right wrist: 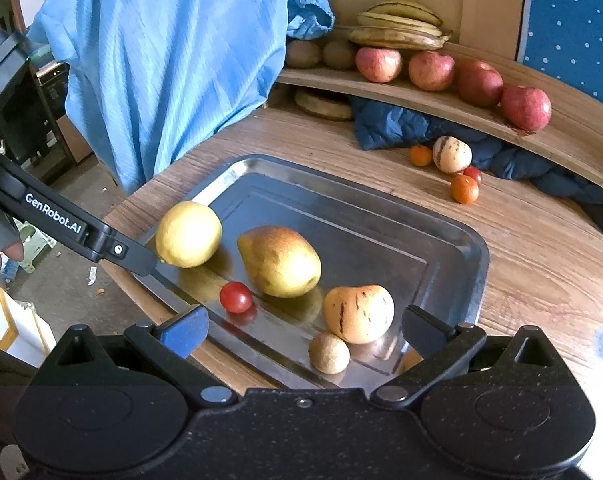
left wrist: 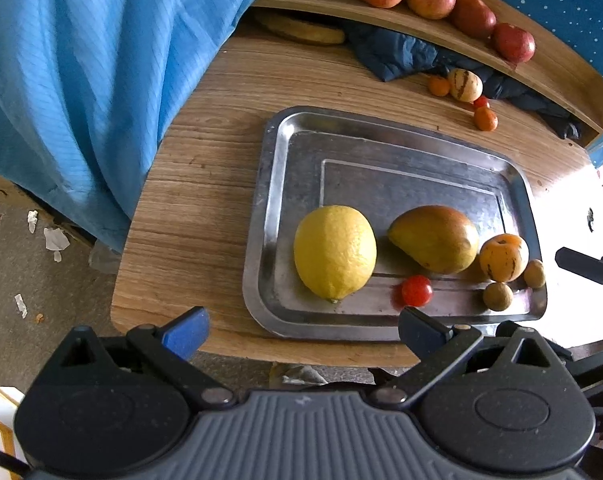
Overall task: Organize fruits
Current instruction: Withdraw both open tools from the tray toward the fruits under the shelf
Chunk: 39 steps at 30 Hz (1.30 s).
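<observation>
Left gripper (left wrist: pixel 303 332) and right gripper (right wrist: pixel 305 330): jaws apart, empty, at the near edge of the steel tray (right wrist: pixel 453 240) on the bench (right wrist: pixel 541 264). Tray holds lemon (right wrist: pixel 188 234), pear (right wrist: pixel 279 260), striped melon (right wrist: pixel 358 313), cherry tomato (right wrist: pixel 235 297), small brown fruits (right wrist: pixel 329 352). Judged firm, light, rounded, apt to roll; grip across the middle, tomato gently.

Glossy metal tray (left wrist: pixel 269 216), wood-grain table (left wrist: pixel 205 184)

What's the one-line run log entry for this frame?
left gripper: open, empty | right gripper: open, empty | rectangular steel tray: yellow lemon, pear, red cherry tomato | table: striped round melon
</observation>
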Motion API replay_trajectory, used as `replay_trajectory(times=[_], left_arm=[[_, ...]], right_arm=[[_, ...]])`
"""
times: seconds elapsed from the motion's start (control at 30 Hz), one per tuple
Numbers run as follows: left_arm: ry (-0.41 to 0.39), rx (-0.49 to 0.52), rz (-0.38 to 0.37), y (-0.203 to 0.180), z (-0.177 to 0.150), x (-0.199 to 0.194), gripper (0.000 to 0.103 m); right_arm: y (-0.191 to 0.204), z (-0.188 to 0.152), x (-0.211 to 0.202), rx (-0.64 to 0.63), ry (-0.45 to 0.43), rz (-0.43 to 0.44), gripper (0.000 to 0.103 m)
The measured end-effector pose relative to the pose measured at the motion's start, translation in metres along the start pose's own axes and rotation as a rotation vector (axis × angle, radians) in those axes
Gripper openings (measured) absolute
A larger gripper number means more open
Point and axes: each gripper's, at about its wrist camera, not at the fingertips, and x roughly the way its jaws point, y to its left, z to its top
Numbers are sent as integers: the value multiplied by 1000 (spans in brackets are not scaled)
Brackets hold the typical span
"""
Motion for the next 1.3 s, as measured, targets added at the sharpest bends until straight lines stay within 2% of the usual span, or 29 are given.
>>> replay_trajectory(times=[0.27, 0.57, 0.87, 1.3], left_arm=[[-4, 6, 7, 2, 19, 4, 102], [-17, 60, -10, -8, 54, 15, 102], [-34, 123, -47, -21, 95, 27, 102], [-35, 186, -120, -57, 142, 58, 102]], right_arm=[[-3, 14, 9, 17, -24, 12, 102], [-18, 29, 17, 65, -51, -26, 102], [-37, 44, 20, 128, -77, -94, 102], [-61, 48, 30, 216, -53, -216, 102]])
